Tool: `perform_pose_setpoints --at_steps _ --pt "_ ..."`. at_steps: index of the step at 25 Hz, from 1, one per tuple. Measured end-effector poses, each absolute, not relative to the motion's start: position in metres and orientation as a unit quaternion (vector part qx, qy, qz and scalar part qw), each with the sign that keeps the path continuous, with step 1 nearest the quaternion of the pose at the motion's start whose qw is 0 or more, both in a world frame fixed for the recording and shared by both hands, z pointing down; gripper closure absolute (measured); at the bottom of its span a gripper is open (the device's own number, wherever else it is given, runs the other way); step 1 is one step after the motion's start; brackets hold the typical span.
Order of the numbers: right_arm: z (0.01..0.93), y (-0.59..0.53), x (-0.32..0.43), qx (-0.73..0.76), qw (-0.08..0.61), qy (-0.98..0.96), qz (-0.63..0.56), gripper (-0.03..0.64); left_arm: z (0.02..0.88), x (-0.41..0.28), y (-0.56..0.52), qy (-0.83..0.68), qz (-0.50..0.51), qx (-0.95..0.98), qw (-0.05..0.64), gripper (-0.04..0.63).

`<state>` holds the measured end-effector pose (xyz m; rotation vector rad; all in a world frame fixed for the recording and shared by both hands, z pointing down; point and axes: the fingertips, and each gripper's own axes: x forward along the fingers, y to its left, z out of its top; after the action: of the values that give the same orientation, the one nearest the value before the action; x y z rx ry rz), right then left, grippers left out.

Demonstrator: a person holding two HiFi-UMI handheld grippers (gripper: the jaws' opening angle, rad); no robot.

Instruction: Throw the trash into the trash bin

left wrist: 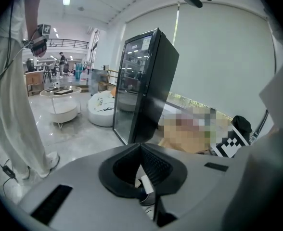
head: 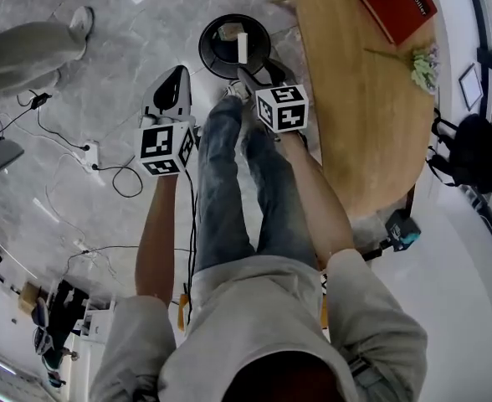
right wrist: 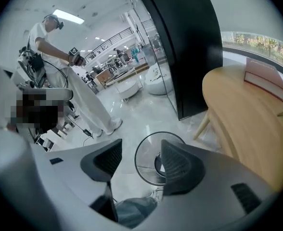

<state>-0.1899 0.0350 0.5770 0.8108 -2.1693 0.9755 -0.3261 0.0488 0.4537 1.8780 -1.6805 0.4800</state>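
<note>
Two hand-held grippers are in view, both angled down over the grey floor (head: 137, 32) ahead of the person's legs. Right gripper (head: 248, 79) (right wrist: 141, 150): jaws stand well apart, nothing between the pads. Its own view looks through the gap onto the trash bin (head: 211, 53) (right wrist: 135, 159), and in the head view its tips sit over the bin's near rim. The bin is round and black and stands on the floor just beside the left edge of the wooden table (head: 355, 124). The trash (head: 242, 47), a white upright piece, lies inside the bin near its middle, apart from both grippers. Left gripper (head: 179, 74) (left wrist: 140, 147): jaws closed tip to tip, with nothing identifiable clamped, held to the left of the bin and clear of it. A red book (head: 399, 5) lies on the table at the far edge, and a sprig of flowers (head: 420, 65) lies near the right edge.
</note>
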Motion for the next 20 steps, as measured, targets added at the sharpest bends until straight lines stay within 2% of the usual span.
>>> perform_pose_setpoints --at_steps 10,12,13,15,20 --pt "0.572 0.032 -0.179 0.325 0.301 -0.819 0.364 0.384 0.456 -0.317 0.047 -0.617 0.179 0.711 0.285 0.578" --pt "0.568 0.027 -0.174 0.335 0.297 -0.820 0.357 0.424 0.456 -0.312 0.045 -0.614 0.181 0.714 0.283 0.578" --pt "0.566 0.025 -0.171 0.342 0.294 -0.820 0.352 0.489 0.456 -0.310 0.044 -0.611 0.182 0.716 0.283 0.578" --pt "0.561 0.020 -0.165 0.359 0.285 -0.817 0.350 0.572 0.456 -0.305 0.041 -0.605 0.185 0.722 0.282 0.578" --pt "0.541 0.010 -0.147 0.380 0.250 -0.819 0.349 0.588 0.453 -0.283 0.028 -0.582 0.194 0.741 0.275 0.578"
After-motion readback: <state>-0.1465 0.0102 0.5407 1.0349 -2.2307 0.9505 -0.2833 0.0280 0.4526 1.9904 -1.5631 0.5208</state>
